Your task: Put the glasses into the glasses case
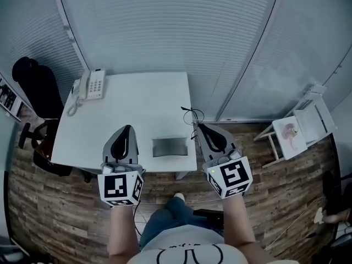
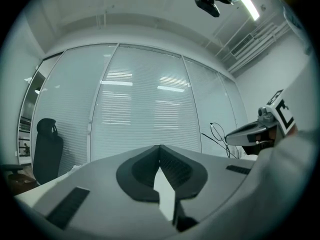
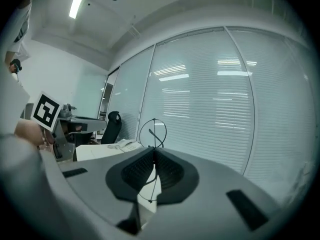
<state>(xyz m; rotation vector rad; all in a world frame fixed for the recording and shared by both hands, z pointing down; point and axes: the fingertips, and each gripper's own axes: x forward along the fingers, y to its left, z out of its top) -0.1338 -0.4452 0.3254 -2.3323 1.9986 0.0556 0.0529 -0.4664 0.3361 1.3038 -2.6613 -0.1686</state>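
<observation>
Glasses (image 3: pixel 152 132), wire-framed, pinched in our right gripper (image 1: pixel 201 126).
We hold them right of the glasses case (image 1: pixel 170 147); our left gripper (image 1: pixel 127 128), left of it, jaws together, empty.

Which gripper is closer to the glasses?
Right. The right gripper is shut on the glasses; the left gripper, shut and empty, is beyond the glasses case.

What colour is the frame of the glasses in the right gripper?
Black thin wire; the glasses, pinched in the right gripper, show best in the right gripper view.
</observation>
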